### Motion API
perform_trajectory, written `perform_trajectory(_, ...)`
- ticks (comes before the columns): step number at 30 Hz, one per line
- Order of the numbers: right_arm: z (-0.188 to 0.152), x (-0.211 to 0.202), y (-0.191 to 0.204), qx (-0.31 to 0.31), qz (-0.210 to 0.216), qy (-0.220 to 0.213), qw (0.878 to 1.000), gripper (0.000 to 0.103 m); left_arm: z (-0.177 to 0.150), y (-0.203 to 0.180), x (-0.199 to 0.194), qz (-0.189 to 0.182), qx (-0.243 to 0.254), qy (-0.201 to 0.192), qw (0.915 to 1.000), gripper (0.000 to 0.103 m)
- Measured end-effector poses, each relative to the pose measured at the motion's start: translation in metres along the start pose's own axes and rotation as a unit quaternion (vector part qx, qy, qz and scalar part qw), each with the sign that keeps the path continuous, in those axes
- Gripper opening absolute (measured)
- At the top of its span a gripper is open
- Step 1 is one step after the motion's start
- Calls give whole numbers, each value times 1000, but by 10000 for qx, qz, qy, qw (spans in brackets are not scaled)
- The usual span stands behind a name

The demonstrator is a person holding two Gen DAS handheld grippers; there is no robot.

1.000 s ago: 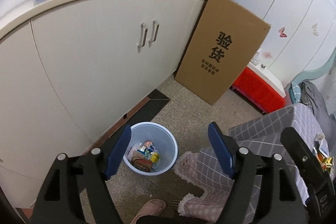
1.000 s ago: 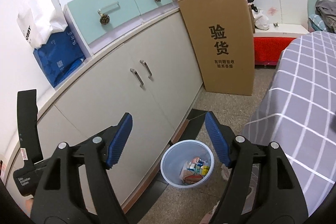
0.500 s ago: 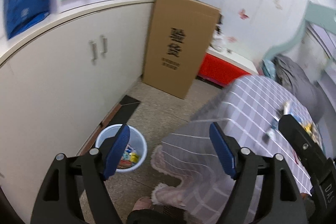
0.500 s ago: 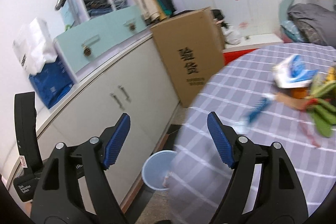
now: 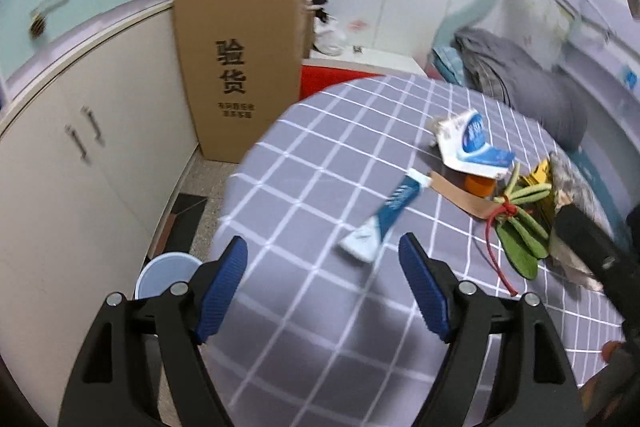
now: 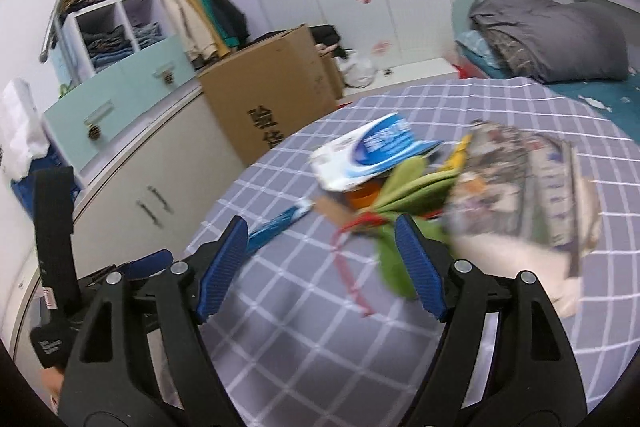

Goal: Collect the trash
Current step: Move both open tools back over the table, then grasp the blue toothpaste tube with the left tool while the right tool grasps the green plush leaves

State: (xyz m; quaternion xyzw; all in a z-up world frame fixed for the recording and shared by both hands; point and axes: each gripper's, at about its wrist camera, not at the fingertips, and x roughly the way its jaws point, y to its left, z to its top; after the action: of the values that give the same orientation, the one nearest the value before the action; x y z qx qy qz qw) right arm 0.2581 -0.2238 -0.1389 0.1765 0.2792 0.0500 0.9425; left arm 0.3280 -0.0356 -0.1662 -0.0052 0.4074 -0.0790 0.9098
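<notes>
Both the left gripper (image 5: 323, 259) and right gripper (image 6: 320, 239) gape empty above the checked tablecloth (image 5: 304, 187), where a blue toothpaste tube (image 5: 390, 209), a torn wrapper (image 5: 466, 145) and what look like green leaves (image 5: 520, 231) lie near the far edge.

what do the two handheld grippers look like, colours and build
Both match: the left gripper and right gripper have black plastic frames with cut-out arms, silver pivot bolts, and two ribbed blue finger pads. No cables or sleeves show.

I read 验货 in big black characters on the cardboard box (image 5: 240, 67); the smaller lines beneath blur.
</notes>
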Motion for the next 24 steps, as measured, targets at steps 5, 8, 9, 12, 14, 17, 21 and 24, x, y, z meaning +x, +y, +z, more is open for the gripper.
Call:
perform_trajectory(5,5,-1,-26,118,-176,2,9998,75,7,-23,22,-60,254,126,9996,69)
perform_trajectory(8,7,-1,-34,119,-210,70,9997,75,8,-26,35,-79,313,314,9990,45)
perform_trajectory(9,8,1,-34,83,-208,111,9997,75,8,-28,34,3,350,268,9990,30)
perform_trajectory(12,10,6,-29,-57,-165,206,9996,75,7,-29,29,-137,393,147,9990,15)
perform_trajectory(14,11,11,-24,-195,-151,278,9993,75,7,-25,23,-112,326,4,9994,14)
perform_trajectory(17,12,23,-14,-430,-170,496,9977,75,7,-16,12,-70,124,-174,9997,14)
perform_trajectory(21,12,45,1,-806,-435,741,9930,75,6,-6,5,-70,-33,-165,9998,14)
perform_trajectory(24,13,65,7,-1018,-808,957,9869,75,5,-2,5,-126,-115,-128,9998,14)
